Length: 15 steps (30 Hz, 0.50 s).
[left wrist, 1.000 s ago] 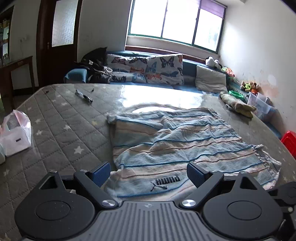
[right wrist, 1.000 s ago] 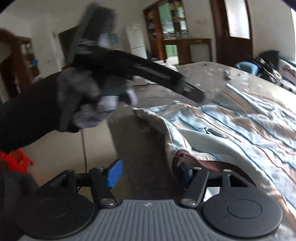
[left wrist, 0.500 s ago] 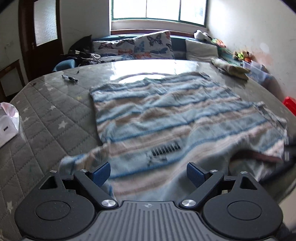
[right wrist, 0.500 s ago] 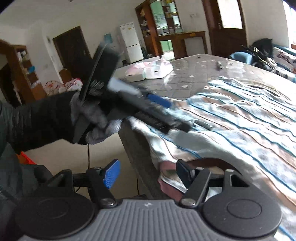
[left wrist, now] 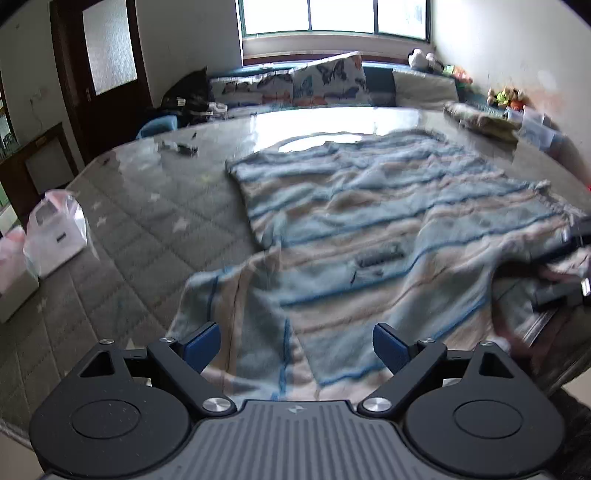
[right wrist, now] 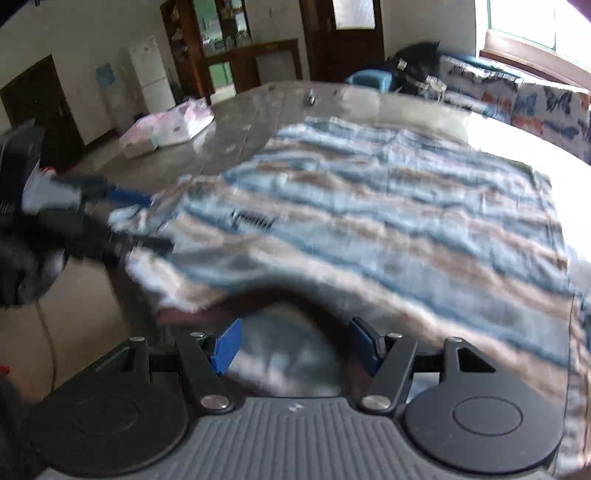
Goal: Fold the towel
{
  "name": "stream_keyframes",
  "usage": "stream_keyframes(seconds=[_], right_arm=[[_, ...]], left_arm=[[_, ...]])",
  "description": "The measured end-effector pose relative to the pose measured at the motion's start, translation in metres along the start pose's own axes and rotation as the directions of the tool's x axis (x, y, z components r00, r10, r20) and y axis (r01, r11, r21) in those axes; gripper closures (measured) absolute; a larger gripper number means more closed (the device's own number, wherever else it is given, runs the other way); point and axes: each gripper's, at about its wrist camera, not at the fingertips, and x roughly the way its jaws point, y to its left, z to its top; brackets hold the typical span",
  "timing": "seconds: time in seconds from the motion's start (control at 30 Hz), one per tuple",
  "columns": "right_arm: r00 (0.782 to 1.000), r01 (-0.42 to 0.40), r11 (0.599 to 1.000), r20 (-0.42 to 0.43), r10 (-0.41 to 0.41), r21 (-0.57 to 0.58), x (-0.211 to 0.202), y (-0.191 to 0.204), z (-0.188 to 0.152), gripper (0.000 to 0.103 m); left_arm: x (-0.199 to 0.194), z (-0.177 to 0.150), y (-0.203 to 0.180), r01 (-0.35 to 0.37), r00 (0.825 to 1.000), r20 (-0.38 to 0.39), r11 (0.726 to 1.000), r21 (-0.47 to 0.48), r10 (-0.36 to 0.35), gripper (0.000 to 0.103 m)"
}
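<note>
A striped towel (left wrist: 388,206) lies spread mostly flat on a quilted mattress (left wrist: 122,229), its near edge rumpled and hanging off, likely so its corners can be reached for folding. The left gripper (left wrist: 295,345) hovers low at the near-left corner, jaws wide apart and holding nothing. The right gripper (right wrist: 295,345) sits at the near-right edge, jaws likewise parted around cloth but not pinching it.

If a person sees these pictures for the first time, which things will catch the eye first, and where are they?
The striped blue and beige towel dominates both views, spread across the grey quilted mattress, with its near edge hanging over the side. In front of it, the left gripper and the right gripper are both open at the towel's near edge. Behind, a bright window glares above butterfly-print cushions.
</note>
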Motion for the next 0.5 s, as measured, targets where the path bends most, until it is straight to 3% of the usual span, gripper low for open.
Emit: stream_keyframes(seconds=[0.2,0.33,0.4,0.43,0.5], right_arm=[[0.999,-0.007,1.000,-0.045,0.006,-0.009,-0.009,0.003,-0.018,0.037],[0.999,-0.009,0.996,-0.036,0.012,0.087,-0.005,-0.006,-0.019,0.037],[0.996,0.085,0.994,0.011,-0.086,0.070,-0.011,-0.002,-0.019,0.037],[0.981,0.182,0.983,0.061,-0.184,0.037,-0.019,0.003,-0.018,0.037],[0.963,0.247,0.969,0.110,-0.247,0.013,-0.029,0.007,-0.018,0.037]], left_arm=[[-0.009,0.017,-0.031,0.136,0.989,0.053,0.989,0.056,-0.139,0.012],[-0.001,0.018,-0.039,0.151,0.987,0.039,0.986,0.067,-0.154,0.012],[0.003,0.019,-0.043,0.158,0.987,0.032,0.985,0.073,-0.160,0.012],[0.005,0.019,-0.045,0.161,0.986,0.029,0.984,0.075,-0.163,0.012],[0.009,0.020,-0.049,0.167,0.985,0.022,0.983,0.080,-0.170,0.012]])
